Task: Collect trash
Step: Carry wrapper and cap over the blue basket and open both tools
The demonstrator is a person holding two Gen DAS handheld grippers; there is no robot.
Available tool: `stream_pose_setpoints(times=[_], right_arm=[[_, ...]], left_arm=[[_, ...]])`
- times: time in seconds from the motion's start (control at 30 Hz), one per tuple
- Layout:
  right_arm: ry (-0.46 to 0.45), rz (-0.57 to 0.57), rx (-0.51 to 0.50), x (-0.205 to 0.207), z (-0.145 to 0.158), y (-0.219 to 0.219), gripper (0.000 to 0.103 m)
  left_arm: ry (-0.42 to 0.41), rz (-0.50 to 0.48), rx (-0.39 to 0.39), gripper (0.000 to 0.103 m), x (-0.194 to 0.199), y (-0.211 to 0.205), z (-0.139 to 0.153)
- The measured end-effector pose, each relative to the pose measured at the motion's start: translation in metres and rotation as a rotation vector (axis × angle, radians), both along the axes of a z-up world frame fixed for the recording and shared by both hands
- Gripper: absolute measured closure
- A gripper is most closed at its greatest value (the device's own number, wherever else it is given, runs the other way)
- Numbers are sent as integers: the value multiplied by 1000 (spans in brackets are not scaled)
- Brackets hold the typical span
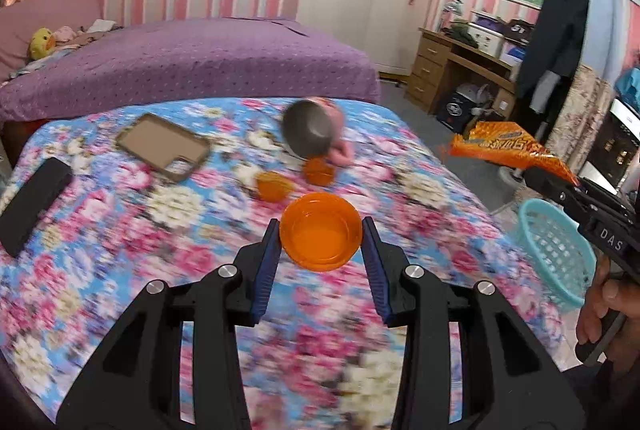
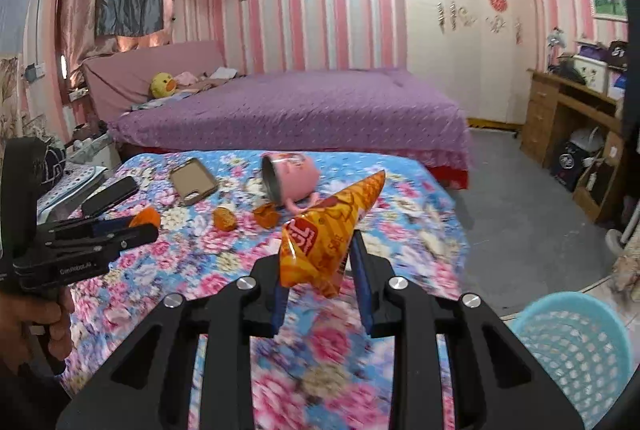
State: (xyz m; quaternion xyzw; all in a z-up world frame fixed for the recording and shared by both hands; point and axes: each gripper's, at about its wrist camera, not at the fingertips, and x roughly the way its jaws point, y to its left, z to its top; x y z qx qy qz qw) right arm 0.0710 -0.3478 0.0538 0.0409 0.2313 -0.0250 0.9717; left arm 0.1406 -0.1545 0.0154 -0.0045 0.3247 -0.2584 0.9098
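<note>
Left gripper [image 1: 321,230]: clamped on orange cup [image 1: 320,230], above flowered cloth [image 1: 120,230].
Right gripper [image 2: 318,258]: pinching orange snack bag [image 2: 324,226].
Basket [image 2: 576,346]: blue, on floor at right.

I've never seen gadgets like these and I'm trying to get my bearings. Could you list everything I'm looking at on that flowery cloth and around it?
Orange peel pieces: three; one cup-shaped piece between the left gripper's fingers, two lying on the floral cloth.
Snack wrapper: one, orange, pinched in the right gripper.
Mug: one, pink, tipped on its side on the cloth.
Phone case: one, tan, on the cloth.
Dark phone: one, black, near the cloth's left edge.
Basket: one, teal mesh, on the floor to the right.
Bed: one, purple cover, behind.
Duck plush: one, yellow, on the bed.
Desk: one, wooden, right.
Left gripper: black, blue pads.
Right gripper: black, blue pads.
</note>
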Motion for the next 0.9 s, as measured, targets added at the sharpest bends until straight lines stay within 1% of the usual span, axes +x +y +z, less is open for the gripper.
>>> stream_pose_setpoints(times=[0.07,0.17,0.3,0.47,0.57,0.63,0.67,0.7,0.73,0.77,0.83,0.9], right_arm=[[-15,-33,9,-16,2,-15,75],[-40,-108,27,-46,3,-46,75],[-48,-232,58,-77,2,-92,75],[-34,-357,93,-110,-6,-143,75],[-16,-401,84,-121,-12,-157,75],[-4,-414,99,-126,-19,-168,74],[-2,-422,112,-129,-22,-175,71],[0,-438,114,-130,-23,-178,53],[-11,-472,116,-134,-24,-183,32],[-25,-495,123,-139,-24,-187,28],[-54,-555,144,-147,-23,-200,26],[-85,-609,170,-155,-22,-211,25]], left_arm=[[20,-26,-22,64,-9,-15,-3],[27,-76,-40,64,-28,-45,-2],[11,-157,-50,64,-46,-88,6],[19,-241,-84,64,-53,-143,15],[26,-296,-90,64,-59,-179,17],[36,-336,-99,64,-65,-204,17],[41,-353,-106,64,-67,-213,17],[51,-377,-112,64,-70,-227,16],[56,-389,-112,64,-71,-233,14],[62,-402,-112,64,-72,-242,12],[84,-431,-113,64,-76,-258,6],[102,-462,-118,62,-80,-272,1]])
